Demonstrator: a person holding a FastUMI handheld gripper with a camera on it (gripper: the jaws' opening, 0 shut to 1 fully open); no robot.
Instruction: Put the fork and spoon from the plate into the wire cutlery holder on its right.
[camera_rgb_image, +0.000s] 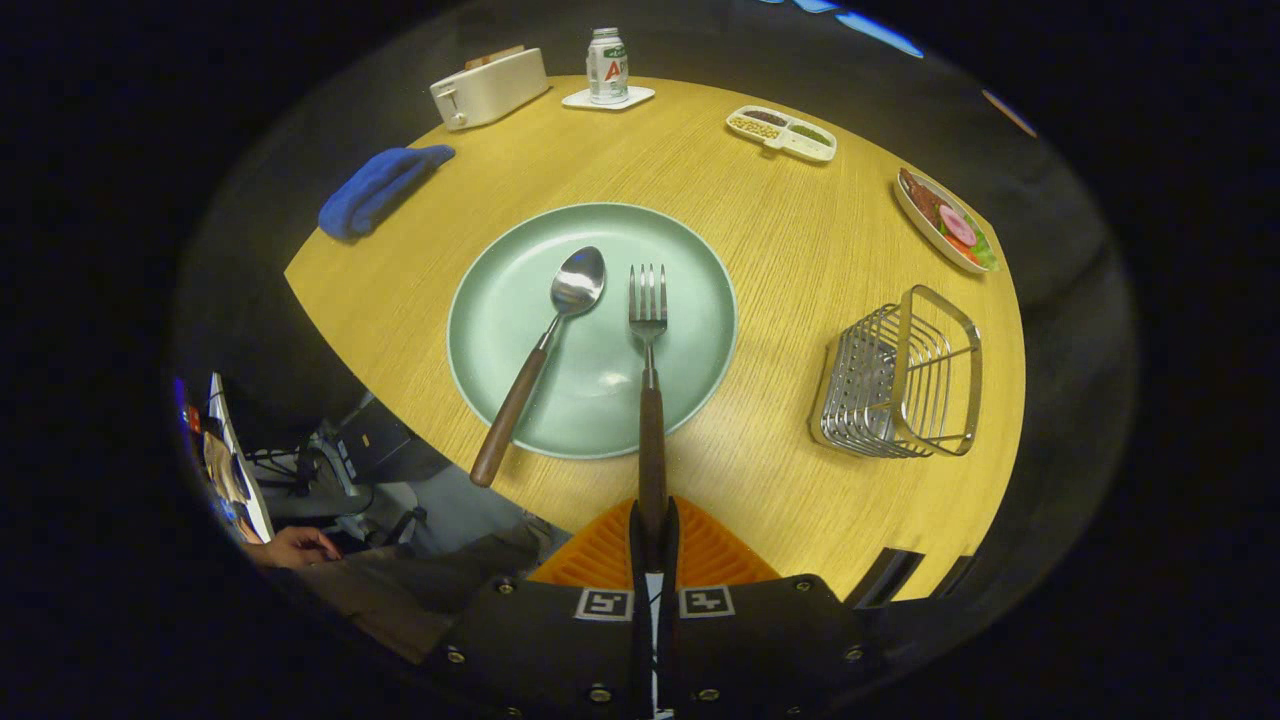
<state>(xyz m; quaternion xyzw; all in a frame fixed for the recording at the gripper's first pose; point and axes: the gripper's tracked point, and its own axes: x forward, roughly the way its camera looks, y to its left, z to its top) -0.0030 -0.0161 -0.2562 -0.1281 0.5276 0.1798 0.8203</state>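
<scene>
Seen from the gripper view, the gripper is clamped on the wooden handle end of the fork — both fingers pinch it where it overhangs the plate, tines resting near the plate's middle. The spoon lies just beside it, handle jutting past the table's near edge. The wire cutlery holder stands apart toward the table's right edge. The fork looks stiff and light; its smooth handle could swivel, so a firm grip suits.
</scene>
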